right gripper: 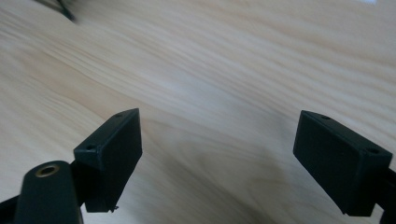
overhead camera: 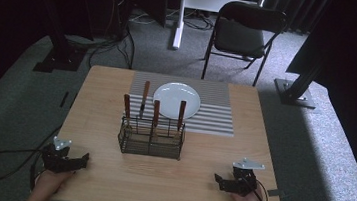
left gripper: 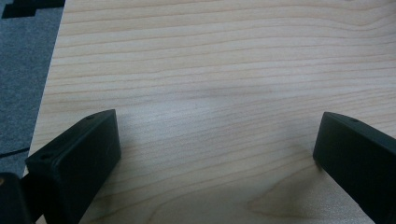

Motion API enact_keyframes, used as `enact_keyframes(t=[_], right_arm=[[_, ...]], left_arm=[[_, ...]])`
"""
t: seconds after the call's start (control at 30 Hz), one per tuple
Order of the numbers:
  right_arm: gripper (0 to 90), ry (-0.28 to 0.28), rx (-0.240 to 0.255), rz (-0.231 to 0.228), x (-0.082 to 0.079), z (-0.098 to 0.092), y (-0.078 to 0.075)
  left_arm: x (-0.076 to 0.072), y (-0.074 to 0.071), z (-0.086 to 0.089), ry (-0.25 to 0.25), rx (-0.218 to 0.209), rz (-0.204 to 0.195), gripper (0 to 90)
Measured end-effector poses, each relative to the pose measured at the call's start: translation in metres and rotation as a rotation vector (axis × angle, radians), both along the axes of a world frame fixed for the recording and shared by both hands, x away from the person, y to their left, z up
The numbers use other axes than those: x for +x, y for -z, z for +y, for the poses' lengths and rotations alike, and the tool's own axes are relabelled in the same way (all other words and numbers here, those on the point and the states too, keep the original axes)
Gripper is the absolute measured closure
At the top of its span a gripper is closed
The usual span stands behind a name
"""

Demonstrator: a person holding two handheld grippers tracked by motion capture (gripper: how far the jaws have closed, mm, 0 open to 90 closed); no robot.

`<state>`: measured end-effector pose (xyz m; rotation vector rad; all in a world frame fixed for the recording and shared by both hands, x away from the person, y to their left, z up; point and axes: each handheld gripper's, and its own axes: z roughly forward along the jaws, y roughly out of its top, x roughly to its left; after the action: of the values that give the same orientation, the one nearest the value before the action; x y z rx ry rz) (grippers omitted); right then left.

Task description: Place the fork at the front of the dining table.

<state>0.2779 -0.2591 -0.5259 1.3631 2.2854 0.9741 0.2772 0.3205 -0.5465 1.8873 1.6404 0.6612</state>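
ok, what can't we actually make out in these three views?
- Lower ends of the four wooden-handled utensils: high view, hidden inside the wire caddy, so their type is unclear.
- Dark thing at the top left edge: right gripper view, blurred and cut off.
- Both forearms: high view, cut off by the bottom edge behind the left gripper and right gripper.
- Plate: too small to tell whether anything lies on it.

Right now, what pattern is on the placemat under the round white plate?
Grey and white stripes on the placemat, clearest in the high view.
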Motion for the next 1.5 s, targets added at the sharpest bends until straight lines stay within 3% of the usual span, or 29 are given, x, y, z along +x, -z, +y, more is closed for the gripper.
enact_keyframes(t=[0.47, 0.73, 0.8, 0.97, 1.1, 1.37, 1.43, 1.5], right_arm=[[14.9, -0.092, 0.137, -0.105, -0.006, 0.045, -0.063], [15.9, -0.163, 0.181, -0.183, -0.008, 0.070, -0.100], [16.6, -0.183, 0.173, -0.198, -0.008, 0.079, -0.106], [16.6, -0.217, 0.200, -0.219, -0.006, 0.098, -0.116], [16.7, -0.221, 0.186, -0.244, -0.004, 0.115, -0.121], [20.4, -0.210, 0.200, -0.260, 0.008, 0.142, -0.121], [22.6, -0.201, 0.183, -0.271, 0.012, 0.150, -0.120], [24.0, -0.208, 0.201, -0.259, 0.017, 0.158, -0.119]], left_arm=[[0.000, 0.000, 0.000, 0.001, 0.001, 0.001, 0.6], [0.000, 0.000, 0.000, 0.000, 0.001, -0.001, 0.6], [0.000, 0.000, 0.000, 0.000, 0.000, -0.001, 0.6], [0.000, 0.000, 0.000, 0.000, 0.001, -0.001, 0.6], [0.000, 0.000, 0.000, 0.001, 0.000, 0.000, 0.6], [0.000, 0.000, 0.000, 0.001, 0.001, 0.001, 0.6], [0.000, 0.000, 0.000, 0.001, 0.001, 0.001, 0.6], [0.000, 0.000, 0.000, 0.001, 0.000, 0.001, 0.6]])
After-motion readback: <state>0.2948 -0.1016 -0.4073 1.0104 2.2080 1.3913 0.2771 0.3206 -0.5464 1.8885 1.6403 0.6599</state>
